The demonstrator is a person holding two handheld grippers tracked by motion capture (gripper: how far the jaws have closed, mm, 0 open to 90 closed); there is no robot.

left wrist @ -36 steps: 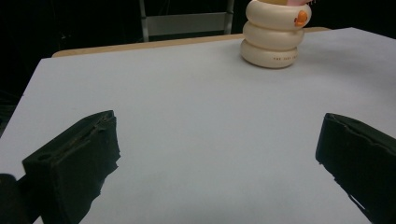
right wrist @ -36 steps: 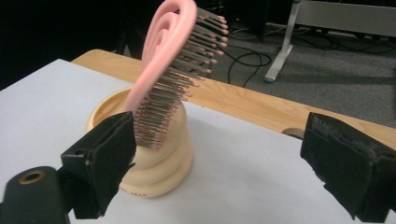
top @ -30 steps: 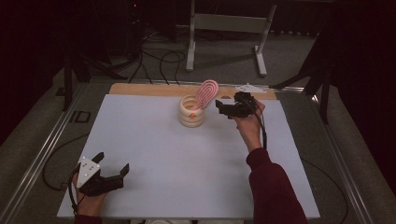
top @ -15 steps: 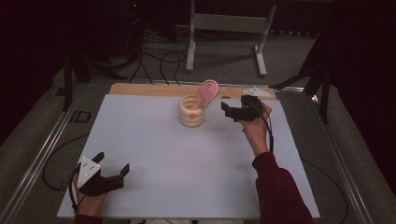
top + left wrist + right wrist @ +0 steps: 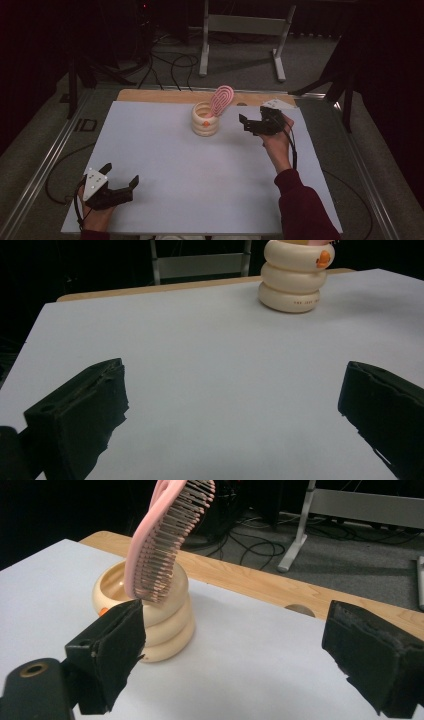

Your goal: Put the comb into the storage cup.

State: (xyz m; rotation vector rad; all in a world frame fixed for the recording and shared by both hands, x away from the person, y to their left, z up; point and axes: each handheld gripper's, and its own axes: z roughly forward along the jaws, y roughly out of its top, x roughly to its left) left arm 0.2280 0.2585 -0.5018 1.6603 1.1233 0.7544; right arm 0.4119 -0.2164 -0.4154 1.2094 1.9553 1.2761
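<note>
Right hand-held gripper sits wide open, empty, beside the pink brush in the cream holder; I should approach level, closing on the brush squarely.

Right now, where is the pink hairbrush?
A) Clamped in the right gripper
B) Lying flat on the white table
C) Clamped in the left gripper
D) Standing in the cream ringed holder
D: the pink hairbrush rises from the cream ringed holder, while the right gripper beside it and the left gripper are open and empty.
</note>
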